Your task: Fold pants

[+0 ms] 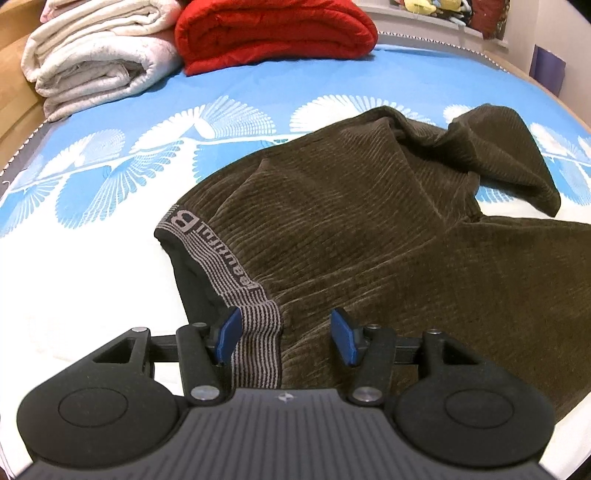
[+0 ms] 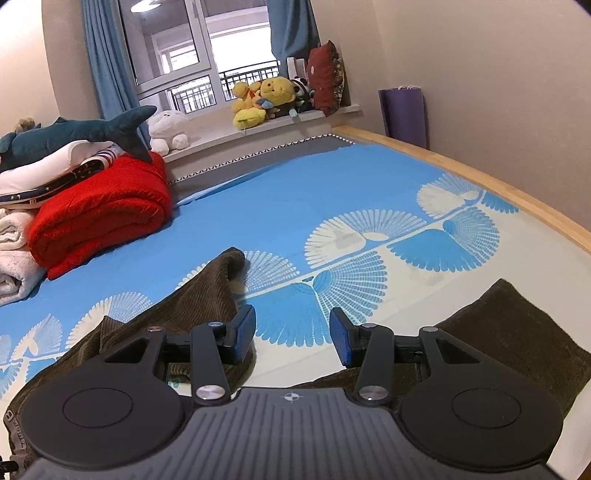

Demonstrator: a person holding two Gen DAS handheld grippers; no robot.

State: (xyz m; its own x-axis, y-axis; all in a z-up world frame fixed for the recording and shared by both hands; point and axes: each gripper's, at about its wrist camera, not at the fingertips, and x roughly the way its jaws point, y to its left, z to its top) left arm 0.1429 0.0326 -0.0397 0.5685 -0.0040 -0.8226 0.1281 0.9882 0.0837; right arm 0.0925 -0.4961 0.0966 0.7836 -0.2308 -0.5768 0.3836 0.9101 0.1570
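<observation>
1. Across the bed (image 1: pixel 110 258), with its blue sheet of white fan shapes, the brown corduroy pants (image 1: pixel 369 229) lie crumpled but mostly flat. In the left wrist view they spread from the near edge at six o'clock out toward one and two o'clock, where a leg (image 1: pixel 517 162) is flipped back on itself. Their long axis runs roughly from the waist at seven o'clock toward three o'clock.

2. At ten and twelve o'clock, well apart from the pants, sit a folded cream blanket (image 1: pixel 92 62) and a folded red blanket (image 1: pixel 273 33).

3. The left claw (image 1: pixel 286 334) stands spread right over the waist. The striped waistband (image 1: pixel 260 332) lies between its blue pads, and neither pad seems to press the cloth, so I judge it holds nothing.

4. The right claw (image 2: pixel 291 338) is also spread and empty, with bare sheet between its pads. Brown cloth lies at nine o'clock of it, beside and partly under its left pad, and another fold (image 2: pixel 517 325) lies at three o'clock.

5. The left hand is the nearer to the waistband. The coming move likely turns on closing there, while the right claw needs to shift sideways onto cloth.

6. Grey woven lettering runs along the waistband (image 1: pixel 218 254): a large "B" (image 1: pixel 184 221) is plain, and the rest seems to read "eautiful", though I cannot tell for sure.
</observation>
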